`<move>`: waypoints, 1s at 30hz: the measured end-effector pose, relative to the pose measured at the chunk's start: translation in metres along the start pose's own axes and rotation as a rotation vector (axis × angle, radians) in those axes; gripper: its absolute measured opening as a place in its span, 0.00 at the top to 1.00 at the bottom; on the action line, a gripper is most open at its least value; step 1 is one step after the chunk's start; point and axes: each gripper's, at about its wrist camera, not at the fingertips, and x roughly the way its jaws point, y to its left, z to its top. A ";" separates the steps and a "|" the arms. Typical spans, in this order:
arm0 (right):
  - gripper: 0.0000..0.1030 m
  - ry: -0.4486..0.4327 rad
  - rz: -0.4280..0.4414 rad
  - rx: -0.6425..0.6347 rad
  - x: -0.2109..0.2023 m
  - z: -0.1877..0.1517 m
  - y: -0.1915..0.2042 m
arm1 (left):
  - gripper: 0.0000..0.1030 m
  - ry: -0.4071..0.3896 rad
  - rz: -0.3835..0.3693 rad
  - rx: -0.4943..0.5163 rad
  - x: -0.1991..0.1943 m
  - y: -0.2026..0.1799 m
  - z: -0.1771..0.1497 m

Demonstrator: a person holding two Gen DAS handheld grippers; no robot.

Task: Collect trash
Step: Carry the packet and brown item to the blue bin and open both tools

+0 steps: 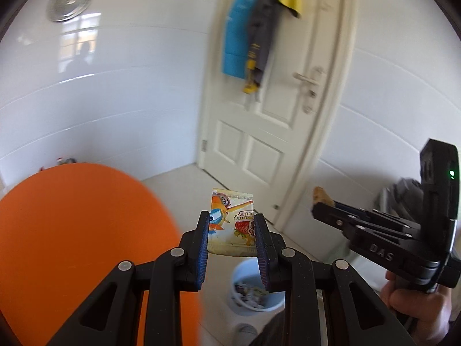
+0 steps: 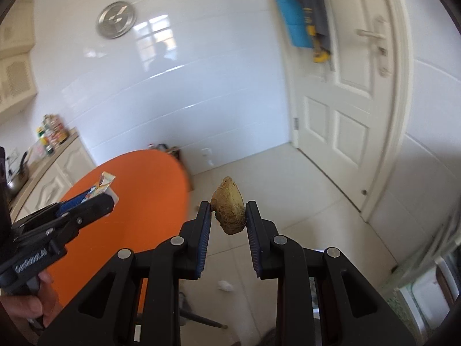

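My left gripper point(image 1: 232, 222) is shut on a colourful jelly wrapper point(image 1: 232, 219), held upright between the blue pads. Directly below it on the floor stands a white trash bin point(image 1: 255, 288) with crumpled litter inside. My right gripper point(image 2: 227, 212) is shut on a brown, fibrous lump of ginger point(image 2: 229, 210). In the left wrist view the right gripper point(image 1: 315, 206) shows at the right with the ginger point(image 1: 321, 194) at its tip. In the right wrist view the left gripper point(image 2: 108, 194) appears at the left, carrying the wrapper point(image 2: 105, 183) over the table.
A round orange table point(image 1: 80, 230) fills the left side. A white door point(image 1: 268, 115) with hanging blue and grey cloths point(image 1: 245, 28) stands ahead. A small white scrap point(image 2: 224, 285) lies on the tiled floor. A kitchen counter point(image 2: 43, 158) with bottles runs along the far left.
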 end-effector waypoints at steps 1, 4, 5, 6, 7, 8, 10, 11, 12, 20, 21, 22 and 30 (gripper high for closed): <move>0.76 0.005 -0.015 0.015 0.001 -0.001 -0.018 | 0.76 0.016 -0.024 0.012 0.012 -0.014 -0.001; 0.76 0.043 -0.068 0.054 0.016 -0.013 -0.069 | 0.76 0.079 -0.083 0.044 0.059 -0.053 -0.011; 0.76 0.060 -0.081 0.062 0.024 -0.017 -0.083 | 0.76 0.110 -0.099 0.044 0.078 -0.061 -0.017; 0.76 0.083 -0.085 0.074 0.034 -0.021 -0.097 | 0.76 0.147 -0.113 0.043 0.098 -0.068 -0.024; 0.76 0.119 -0.095 0.088 0.049 -0.029 -0.114 | 0.76 0.177 -0.116 0.045 0.116 -0.072 -0.031; 0.76 0.146 -0.105 0.095 0.060 -0.036 -0.127 | 0.76 0.207 -0.115 0.047 0.134 -0.077 -0.039; 0.76 0.203 -0.106 0.126 0.086 -0.050 -0.153 | 0.76 0.284 -0.126 0.032 0.173 -0.080 -0.055; 0.76 0.222 -0.107 0.138 0.096 -0.055 -0.161 | 0.76 0.325 -0.130 0.028 0.193 -0.081 -0.067; 0.76 0.249 -0.111 0.154 0.109 -0.062 -0.172 | 0.76 0.355 -0.129 0.031 0.209 -0.083 -0.074; 0.75 0.472 -0.100 0.256 0.224 -0.130 -0.243 | 0.76 0.590 -0.137 -0.012 0.324 -0.067 -0.147; 0.74 0.503 -0.099 0.270 0.239 -0.142 -0.251 | 0.75 0.613 -0.141 -0.015 0.337 -0.067 -0.153; 0.74 0.523 -0.100 0.283 0.251 -0.152 -0.258 | 0.75 0.638 -0.145 -0.016 0.350 -0.068 -0.159; 0.15 0.577 -0.150 0.354 0.301 -0.206 -0.290 | 0.32 0.736 -0.125 -0.026 0.423 -0.068 -0.195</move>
